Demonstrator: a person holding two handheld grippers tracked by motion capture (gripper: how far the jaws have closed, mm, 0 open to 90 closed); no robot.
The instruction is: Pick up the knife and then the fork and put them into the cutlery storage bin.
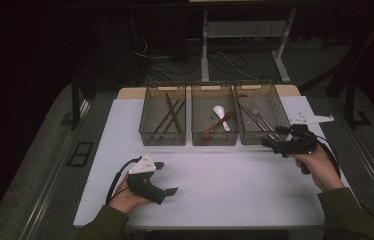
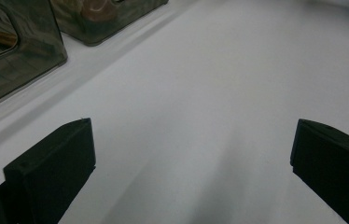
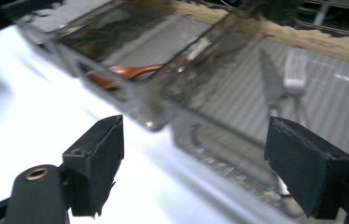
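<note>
Three smoky see-through plastic bins sit side by side at the far edge of the white table (image 1: 215, 175) in the high view: left bin (image 1: 162, 115) with dark brown chopsticks (image 1: 171, 114), middle bin (image 1: 214, 116) with a white ceramic soup spoon (image 1: 220, 115) and a reddish-brown wooden spoon (image 1: 217, 124), right bin (image 1: 260, 114) with silver metal cutlery (image 1: 259, 119). Right gripper (image 1: 267, 143), black, held in the person's hand, sits just in front of the right bin's near wall, jaws pointing left, parted, nothing between them. Left gripper (image 1: 166, 177) rests low on the table near the front edge, well apart from the bins, jaws spread, empty.

Left gripper view: both black jaws stand wide apart over bare white table, nothing gripped. Two bin walls show at top left, the nearer one (image 2: 14, 51) dark and reflective.

Right gripper view, blurred: jaws wide and released, no object between the pads. Beyond them is the right bin's near wall (image 3: 219, 140), with a silver metal fork (image 3: 295, 74) and a second piece of silver cutlery (image 3: 268, 77), too blurred to tell what, lying inside on the bin floor. The reddish-brown wooden spoon (image 3: 130, 72) shows in the neighbouring bin to the left. Cutlery lies loose in its bin, untouched by either gripper.
</note>
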